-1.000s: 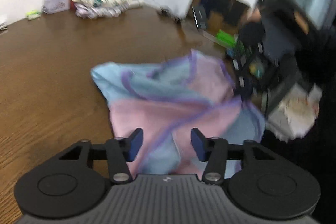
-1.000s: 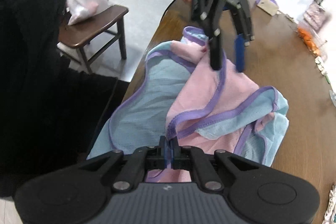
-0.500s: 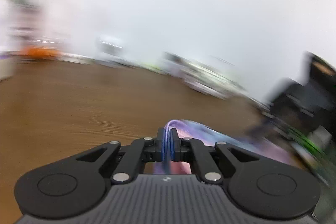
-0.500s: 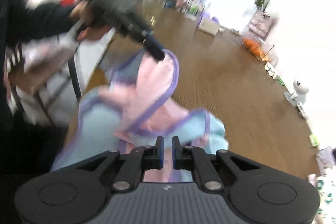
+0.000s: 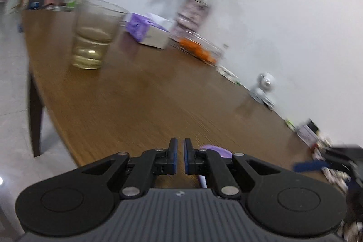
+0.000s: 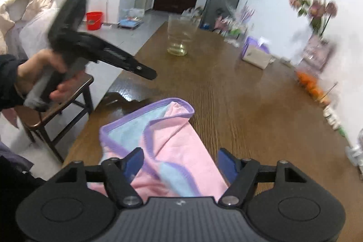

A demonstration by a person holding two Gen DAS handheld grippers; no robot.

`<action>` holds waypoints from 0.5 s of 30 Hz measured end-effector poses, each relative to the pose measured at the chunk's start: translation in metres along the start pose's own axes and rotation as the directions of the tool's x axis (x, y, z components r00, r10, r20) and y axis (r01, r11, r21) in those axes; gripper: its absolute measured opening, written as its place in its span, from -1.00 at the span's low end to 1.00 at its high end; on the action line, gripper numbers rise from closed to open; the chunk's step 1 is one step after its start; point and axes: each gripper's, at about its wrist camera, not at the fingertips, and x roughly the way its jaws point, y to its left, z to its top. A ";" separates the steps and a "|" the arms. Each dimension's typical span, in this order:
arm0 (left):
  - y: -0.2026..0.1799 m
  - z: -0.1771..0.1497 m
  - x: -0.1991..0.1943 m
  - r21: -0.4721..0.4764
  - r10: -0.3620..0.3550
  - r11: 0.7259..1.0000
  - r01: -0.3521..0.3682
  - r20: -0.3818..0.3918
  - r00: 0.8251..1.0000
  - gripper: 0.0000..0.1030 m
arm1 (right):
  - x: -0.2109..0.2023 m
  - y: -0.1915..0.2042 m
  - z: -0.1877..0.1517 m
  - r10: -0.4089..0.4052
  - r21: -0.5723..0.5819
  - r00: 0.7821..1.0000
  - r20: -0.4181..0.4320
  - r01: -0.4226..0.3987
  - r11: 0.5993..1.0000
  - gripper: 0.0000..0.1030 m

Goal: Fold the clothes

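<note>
Over garment (image 6: 172, 146), R jaws opening, L nearly closed

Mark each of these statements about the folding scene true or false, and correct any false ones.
1. The pink and blue cloth lies on the wooden table. True.
2. The left gripper grips the cloth. False: its fingers are nearly shut with nothing between them, and it is off the cloth.
3. The right gripper is clamped tight on the cloth. False: its fingers are opening, with the cloth lying between them, unpressed.
4. A glass with some pale liquid stands on the table. True.
5. The red bucket stands on the table. False: it is on the floor.
</note>
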 end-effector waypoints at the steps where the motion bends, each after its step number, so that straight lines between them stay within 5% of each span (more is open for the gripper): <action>1: -0.003 0.000 -0.001 0.027 -0.031 0.999 0.032 -0.008 0.999 -0.83 | 0.007 -0.010 0.003 0.043 0.019 0.999 -0.032 -0.042 0.999 0.20; 4: -0.019 -0.003 -0.001 0.151 -0.078 0.985 0.084 -0.045 0.996 -0.82 | 0.023 -0.025 0.006 0.156 0.055 0.979 -0.130 -0.150 0.987 -0.14; 6: -0.031 -0.009 0.001 0.199 -0.109 0.972 0.123 -0.078 0.991 -0.82 | 0.029 -0.026 0.004 0.193 0.076 0.961 -0.197 -0.181 0.981 -0.69; 8: -0.043 -0.016 0.003 0.245 -0.139 0.956 0.163 -0.112 0.984 -0.82 | 0.028 -0.021 0.001 0.192 0.075 0.961 -0.197 -0.181 0.981 -0.90; 12: -0.057 -0.025 0.012 0.274 -0.146 0.941 0.196 -0.192 0.971 -0.82 | 0.008 -0.012 0.009 0.102 0.011 0.994 -0.051 -0.101 0.995 -0.94; 15: -0.059 -0.025 0.023 0.277 -0.097 0.947 0.162 -0.236 0.967 -0.82 | 0.008 -0.032 0.020 -0.125 0.076 0.991 0.037 0.122 0.990 -0.95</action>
